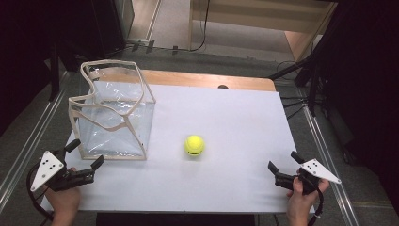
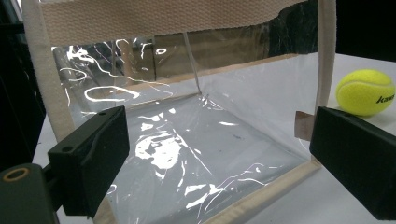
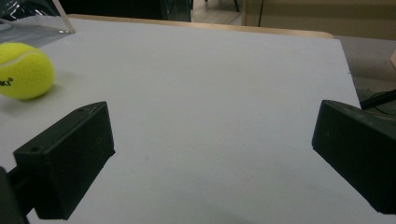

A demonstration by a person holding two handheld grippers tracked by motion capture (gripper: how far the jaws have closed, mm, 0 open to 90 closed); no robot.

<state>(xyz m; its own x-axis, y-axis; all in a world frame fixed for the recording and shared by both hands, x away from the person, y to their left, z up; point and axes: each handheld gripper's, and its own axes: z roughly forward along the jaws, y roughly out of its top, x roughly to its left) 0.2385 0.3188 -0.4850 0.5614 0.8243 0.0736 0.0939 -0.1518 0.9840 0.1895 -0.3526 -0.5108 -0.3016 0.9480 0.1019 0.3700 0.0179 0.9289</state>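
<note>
Nearest the camera, at bottom left of the high view, the left hand-held gripper (image 1: pixel 85 155) is held low at the surface edge, jaws spread wide, nothing between them; it is aimed at the near wall of the clear plastic bag (image 1: pixel 113 120). That bag, trimmed with beige webbing straps (image 1: pixel 123 96), stands upright with its mouth open on the left half of the surface, just ahead of the left jaws. To its right, apart from the bag, the yellow tennis ball (image 1: pixel 194 145) rests alone near the middle of the surface. Farther right, near the front right corner, the right hand-held gripper (image 1: pixel 282 165) is seen with jaws wide and empty, pointed across toward the ball and well apart from it.

Step judged: approach only, nothing grasped yet. Next move likely calls for the right jaws to be brought around the ball while the bag is steadied or its rim held open by the left; rolling of the ball is a risk.

The white surface (image 1: pixel 235 188) is otherwise bare, with a wooden edge at the back. Beyond it grey floor, cables and dark stands are seen.
</note>
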